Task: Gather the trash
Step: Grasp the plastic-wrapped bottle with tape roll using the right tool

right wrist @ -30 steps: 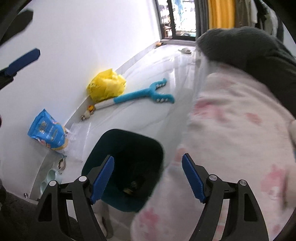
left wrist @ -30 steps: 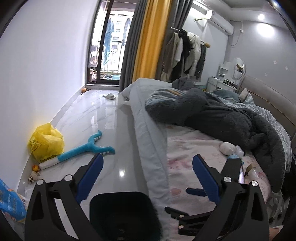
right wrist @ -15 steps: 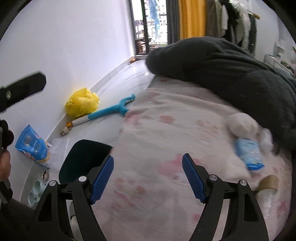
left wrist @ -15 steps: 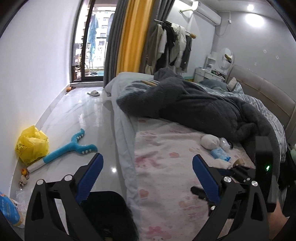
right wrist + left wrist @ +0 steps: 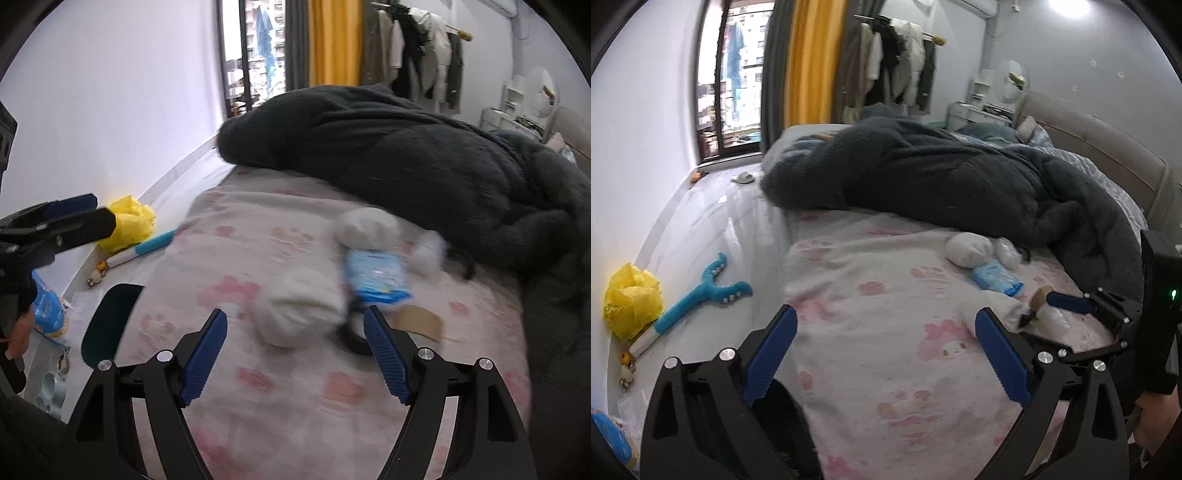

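Two claws up, both with jaws spread wide and nothing between the pads: left claw (image 5: 882,350) over the near edge of the bed, right claw (image 5: 295,349) lower in over the trash cluster. Right wrist view is motion-blurred. Nearest to the right claw on the pink-print sheet (image 5: 295,387): a white wad (image 5: 299,310) just ahead of the left pad, not touching it, and a dark tape roll (image 5: 354,341) half hidden behind the right pad. Just beside that, a brown cardboard piece (image 5: 421,323). Next back, a blue packet (image 5: 376,277) touching the wad's far right side, then a second white wad (image 5: 365,229) and a small crumpled clear plastic bit (image 5: 428,251) up against the dark grey blanket (image 5: 406,147). In the left wrist view the same group sits right of centre: second wad (image 5: 967,249), blue packet (image 5: 995,278), with the right claw's blue pad (image 5: 1071,302) reaching in from the right edge. Bin (image 5: 107,325), dark teal, stands on the floor at the bed's left side, rim partly cut off by the mattress edge. Further along the floor by the wall: blue snack bag (image 5: 46,306), teal Y-shaped toy (image 5: 701,295), yellow plastic bag (image 5: 629,302). Far end: a balcony door, a yellow curtain, a clothes rack.
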### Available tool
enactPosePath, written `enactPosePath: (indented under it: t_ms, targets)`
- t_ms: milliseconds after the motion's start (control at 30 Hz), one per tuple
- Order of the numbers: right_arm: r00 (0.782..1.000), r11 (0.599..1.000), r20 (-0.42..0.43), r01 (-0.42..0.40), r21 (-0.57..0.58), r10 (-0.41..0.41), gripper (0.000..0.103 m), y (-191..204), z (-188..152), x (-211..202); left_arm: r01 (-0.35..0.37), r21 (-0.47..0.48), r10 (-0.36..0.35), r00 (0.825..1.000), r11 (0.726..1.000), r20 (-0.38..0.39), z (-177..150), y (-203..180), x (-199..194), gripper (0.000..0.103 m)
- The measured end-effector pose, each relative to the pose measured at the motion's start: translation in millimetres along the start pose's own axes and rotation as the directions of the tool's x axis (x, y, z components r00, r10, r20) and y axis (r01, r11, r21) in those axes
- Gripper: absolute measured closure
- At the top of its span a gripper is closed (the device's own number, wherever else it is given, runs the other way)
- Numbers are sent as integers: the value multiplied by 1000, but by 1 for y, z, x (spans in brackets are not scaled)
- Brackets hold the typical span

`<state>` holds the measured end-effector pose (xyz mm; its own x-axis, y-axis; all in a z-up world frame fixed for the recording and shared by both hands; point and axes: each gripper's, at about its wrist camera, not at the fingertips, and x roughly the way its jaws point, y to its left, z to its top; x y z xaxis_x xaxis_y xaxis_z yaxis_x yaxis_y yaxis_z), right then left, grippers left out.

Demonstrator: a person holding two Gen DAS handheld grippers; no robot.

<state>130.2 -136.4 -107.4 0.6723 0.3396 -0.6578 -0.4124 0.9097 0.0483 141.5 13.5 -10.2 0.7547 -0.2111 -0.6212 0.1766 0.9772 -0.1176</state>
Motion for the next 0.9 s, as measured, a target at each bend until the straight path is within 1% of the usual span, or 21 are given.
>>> enactPosePath:
  t_ms: [67,167,233,333,467,567,633,700,767,800,867,900]
  targets:
    - [1000,1000,2,13,9,-13,26,-11,-4,-4,-8,3,8,1000,1000,-9,-1,-8,6,5]
    - [1000,999,-5,25,32,-25,27,-27,-11,-11,18,0,-18,999,1000,-28,-2,-17,15,4]
    - [999,998,-12,34,44,-34,28,-34,-15,-11,19,20,-18,999,1000,-40,-3,-24,20,5]
    - [998,997,-36,55,61,-53,33,-48,-25,-12,9,41,-7,999,999,-53,-5,-32,27,4]
    - [996,995,-74,53,82,-47,35,-57,-36,-6,48,9,-48,997,999,-59,-5,-37,32,4]
    - [992,995,-113,60,80,-51,36,-60,-45,4,50,-6,-50,997,999,-50,-3,-41,36,4]
    - [991,995,-129,57,84,-46,39,-60,-48,11,56,-4,-56,997,998,-55,-3,-46,39,4]
    - [989,995,-136,64,83,-52,49,-60,-50,15,47,10,-47,997,999,-53,-4,-51,42,4]
    - [990,994,-135,64,85,-52,55,-61,-50,19,51,25,-49,997,998,-52,-6,-57,43,4]
    - [990,994,-133,61,85,-50,61,-62,-50,19,53,32,-52,997,998,-52,-6,-60,45,4]
    - [991,994,-125,58,88,-47,67,-64,-48,16,64,56,-62,997,996,-53,-8,-67,47,4]
    - [991,994,-121,58,88,-47,68,-65,-48,14,70,69,-66,996,995,-56,-9,-69,49,4]
